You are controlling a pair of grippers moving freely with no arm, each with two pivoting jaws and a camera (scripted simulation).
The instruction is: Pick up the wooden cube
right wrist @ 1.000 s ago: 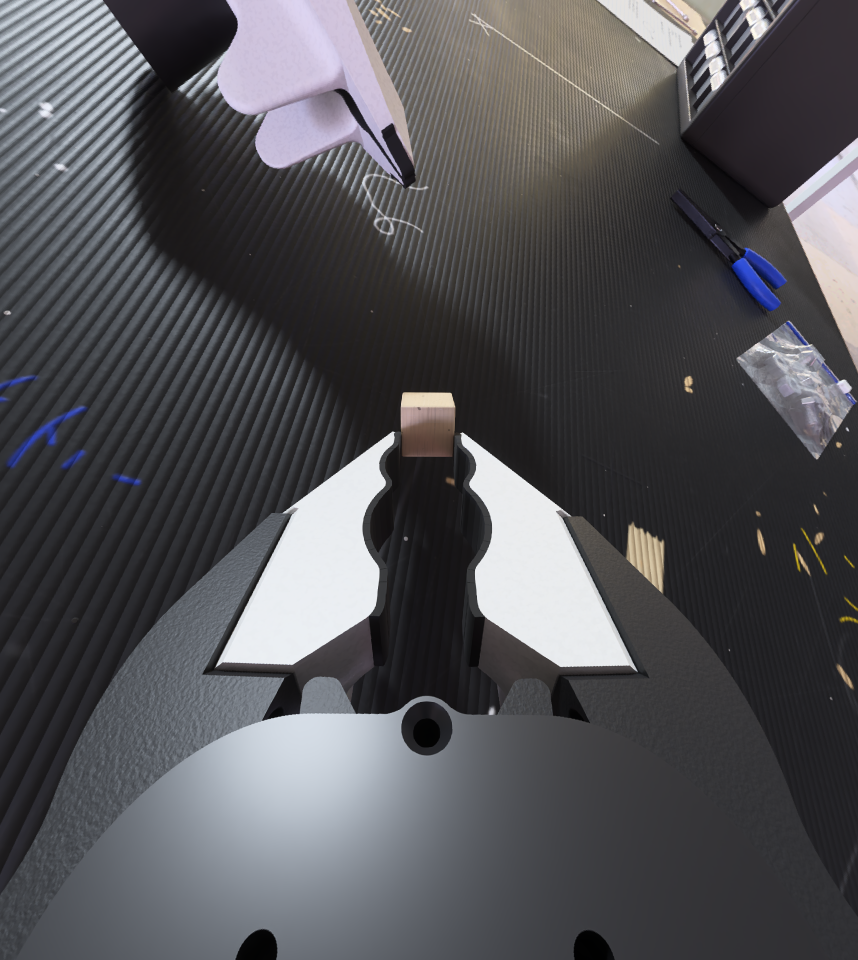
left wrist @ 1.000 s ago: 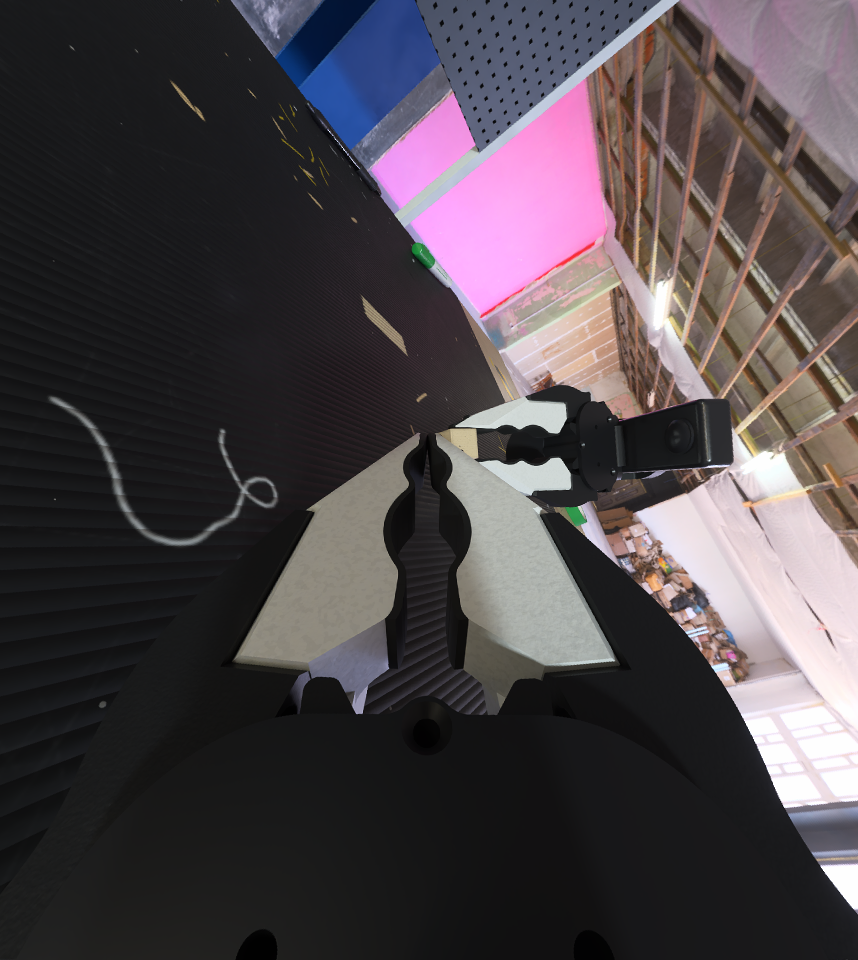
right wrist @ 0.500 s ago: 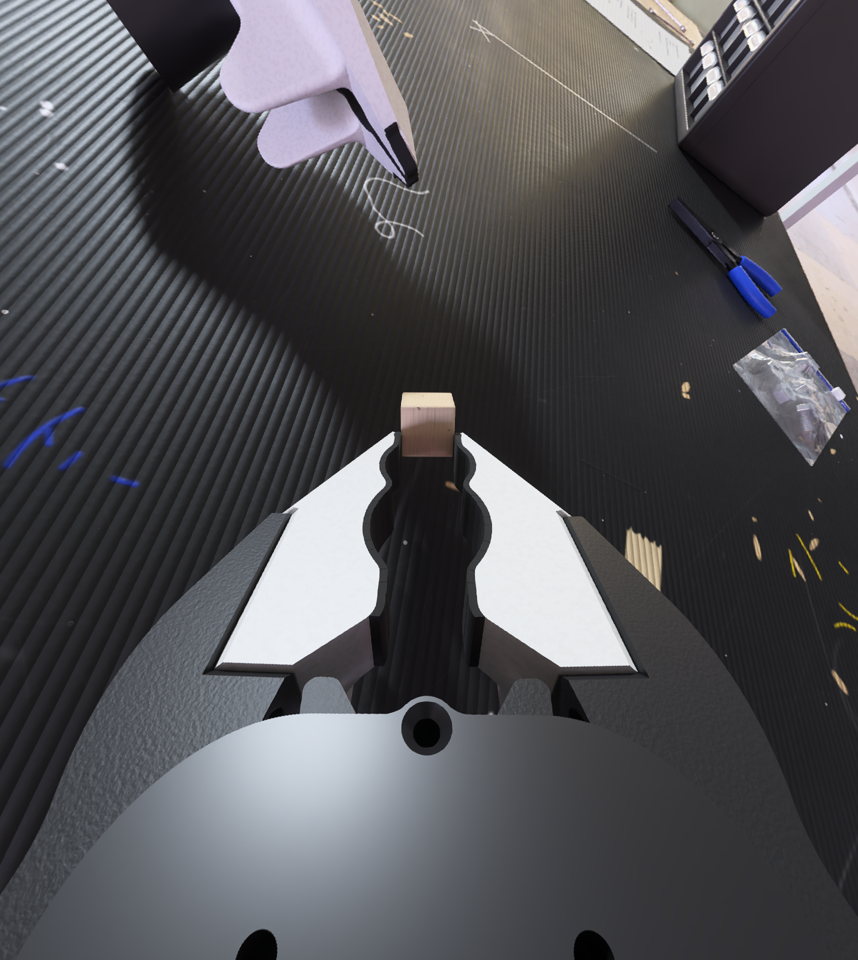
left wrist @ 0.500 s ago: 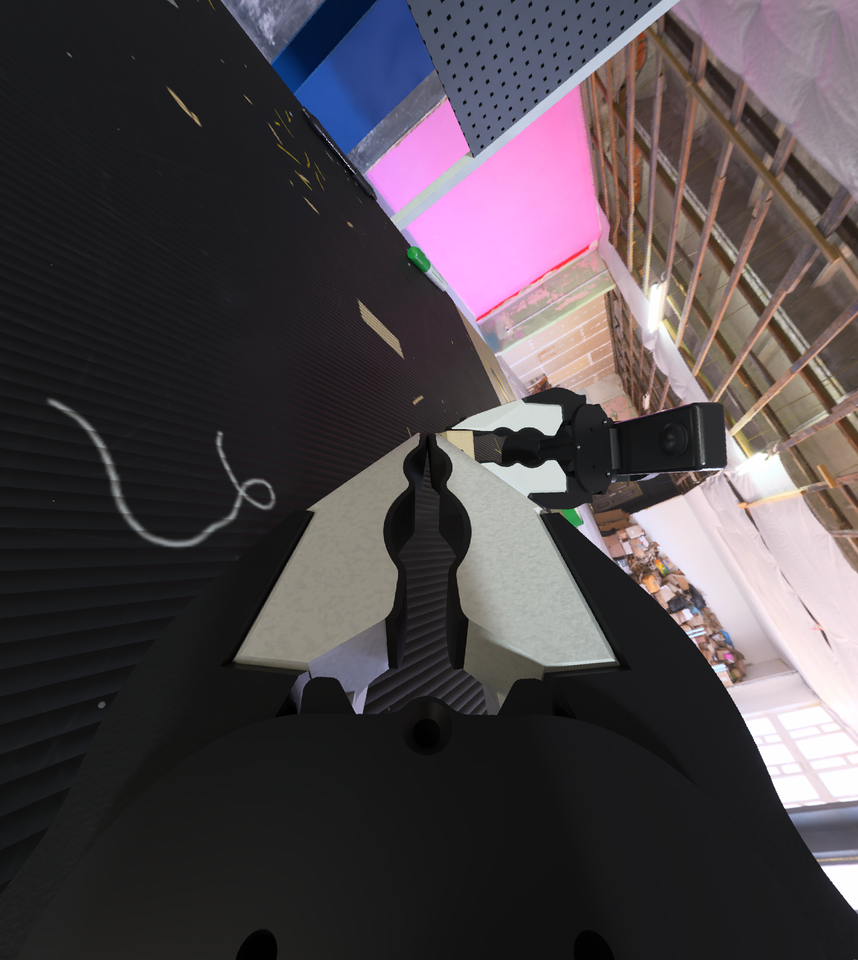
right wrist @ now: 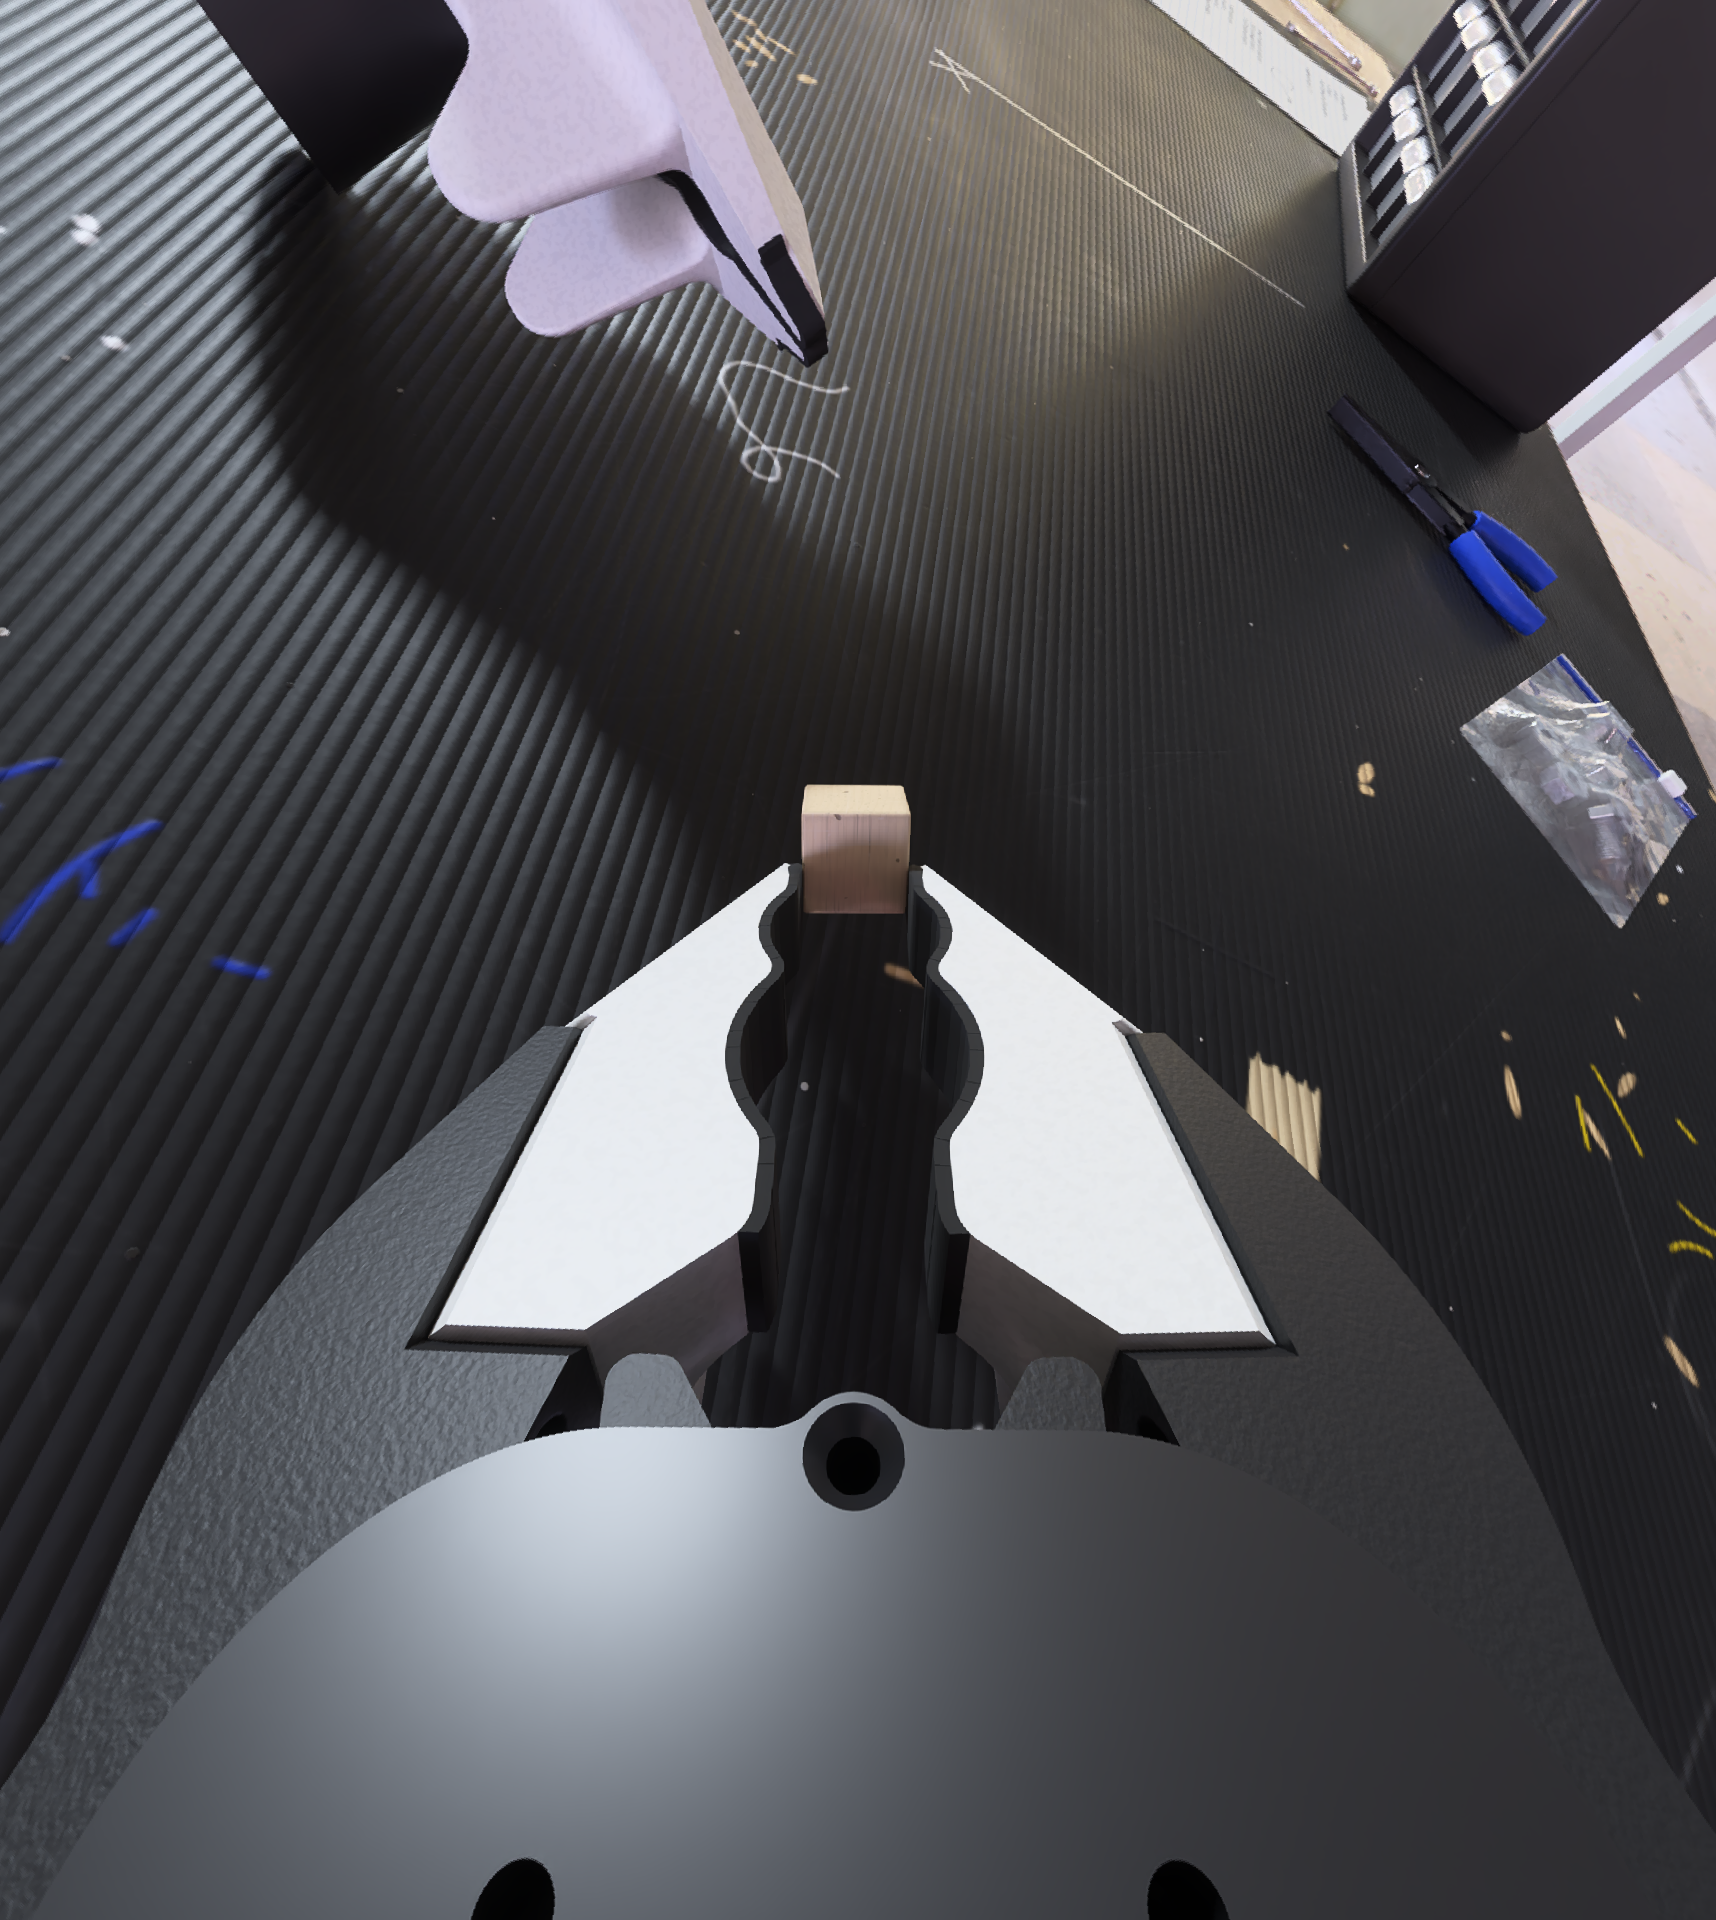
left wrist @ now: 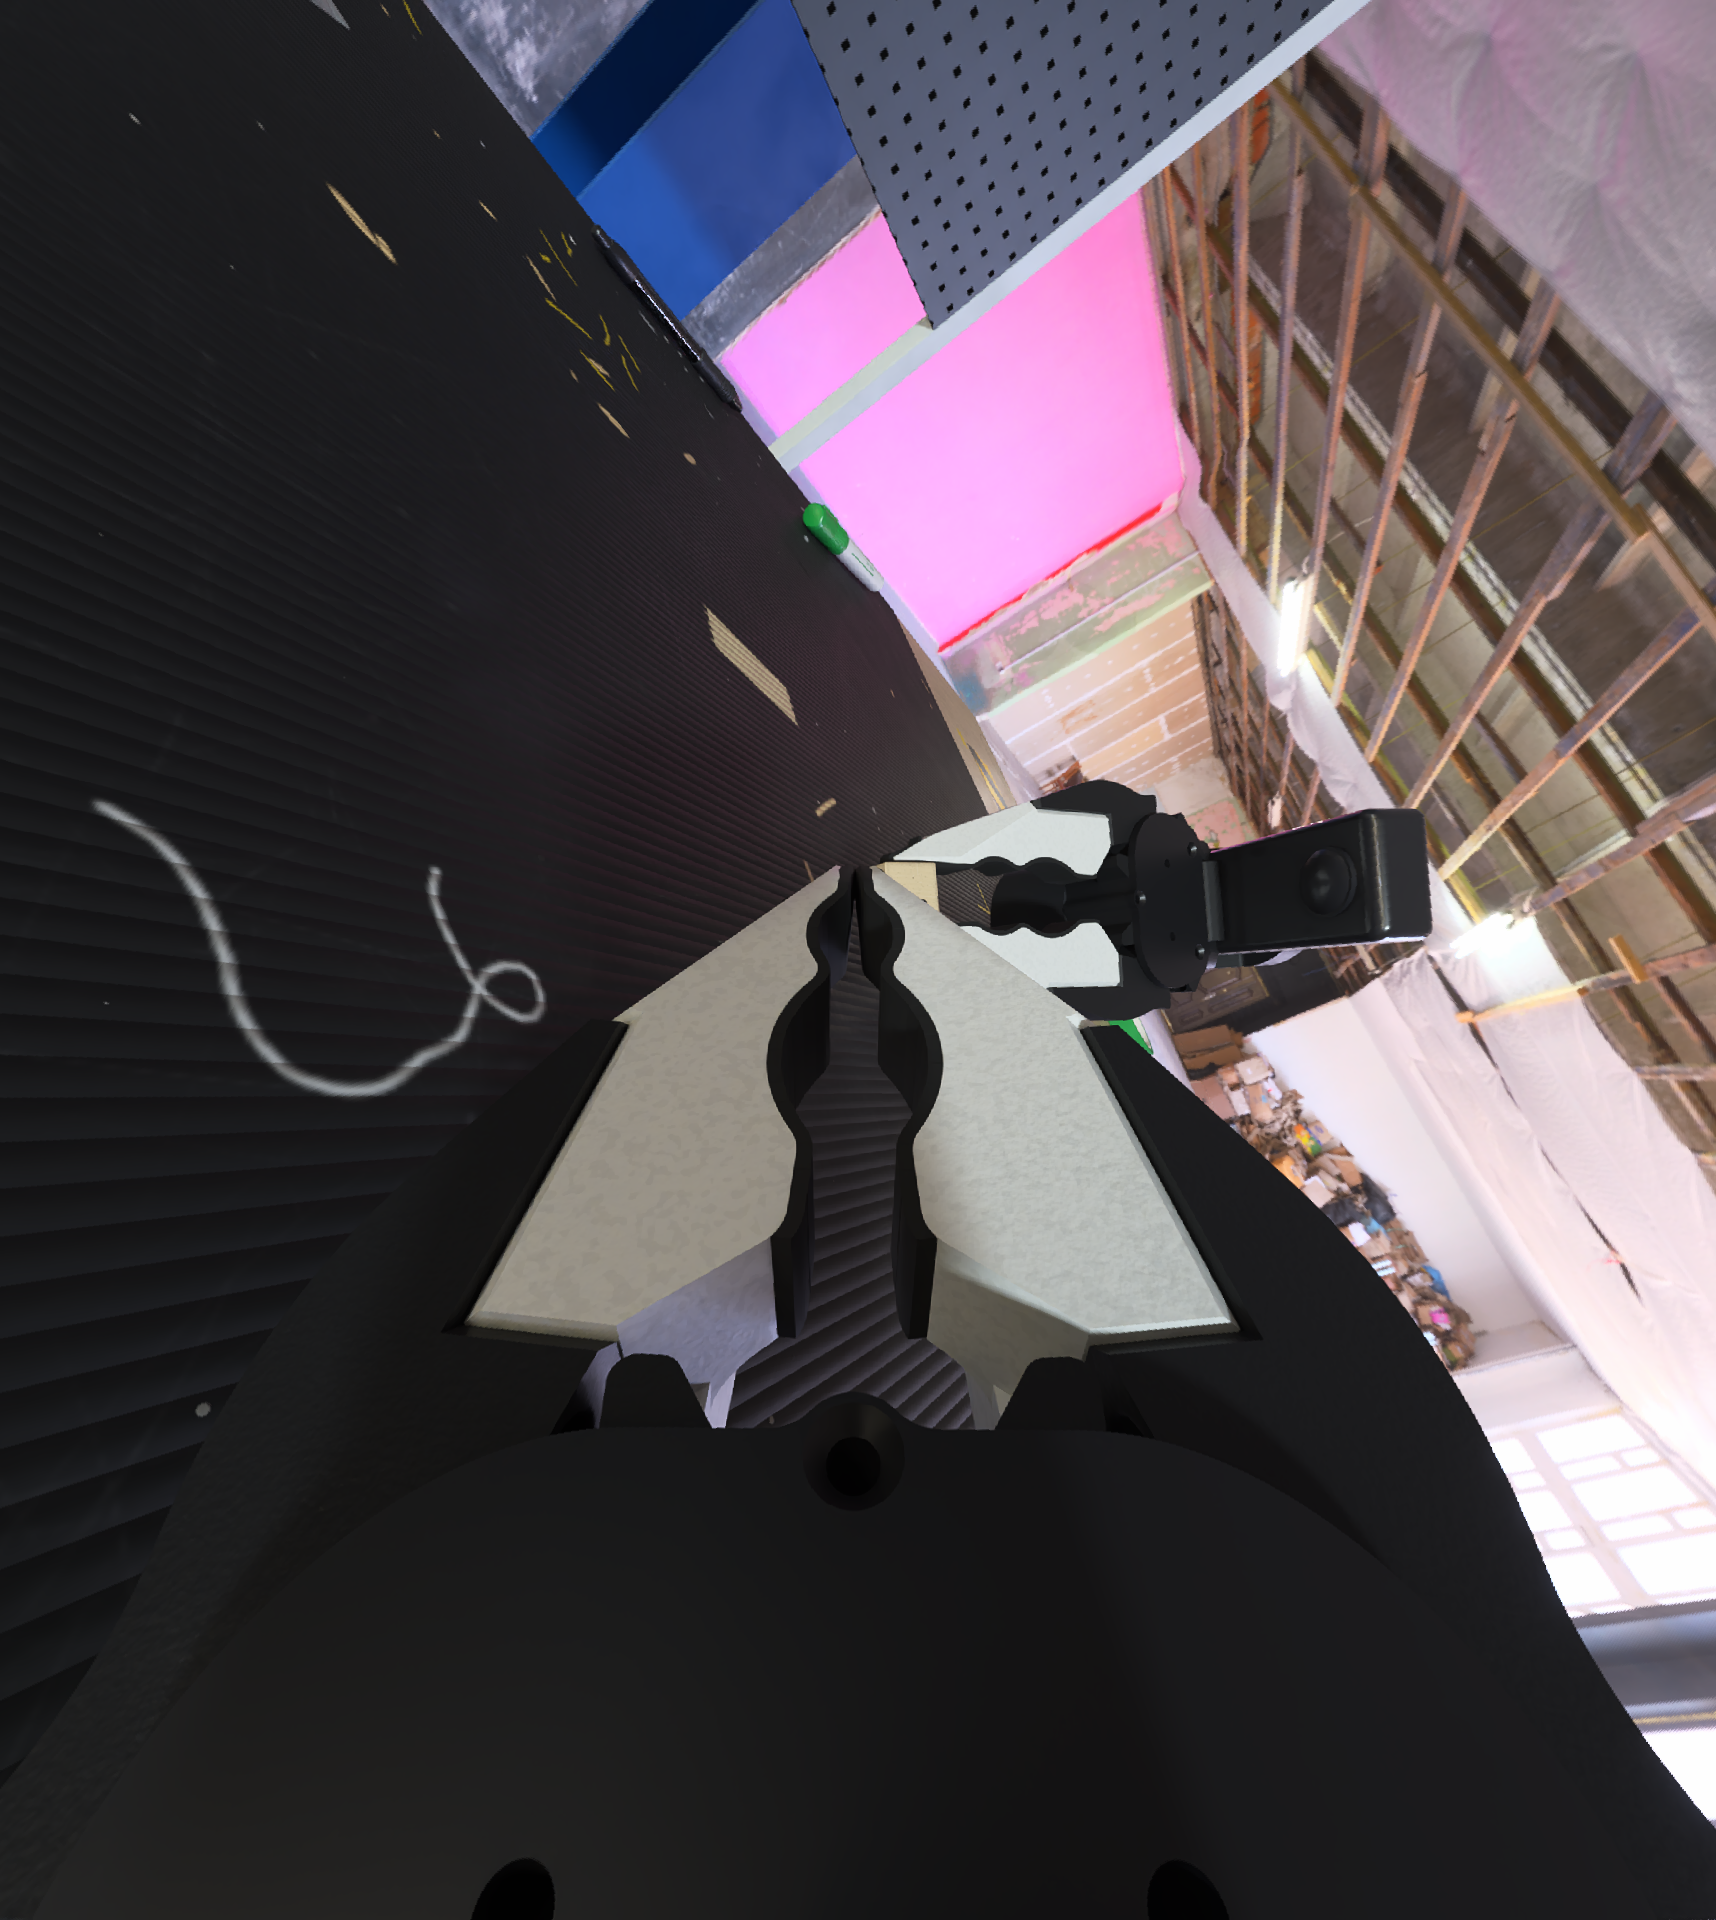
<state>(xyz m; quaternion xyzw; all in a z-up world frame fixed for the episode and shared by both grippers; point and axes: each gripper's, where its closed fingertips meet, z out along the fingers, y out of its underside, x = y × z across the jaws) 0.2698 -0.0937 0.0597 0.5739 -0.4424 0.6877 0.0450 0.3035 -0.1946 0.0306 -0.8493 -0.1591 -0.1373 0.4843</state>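
Right tongs (right wrist: 855, 883) around unlabelled wooden cube (right wrist: 855, 847)

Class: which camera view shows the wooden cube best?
The right wrist view: the wooden cube sits centred and unobstructed between the right gripper jaws. The left wrist view shows only a small pale sliver of it.

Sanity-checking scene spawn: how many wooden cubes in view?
1. The wooden cube sits pinched between the right gripper fingertips, above the black ribbed mat. No others visible.

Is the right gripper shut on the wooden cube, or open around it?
Shut on it: the right gripper has both fingertips pressed against the wooden cube sides.
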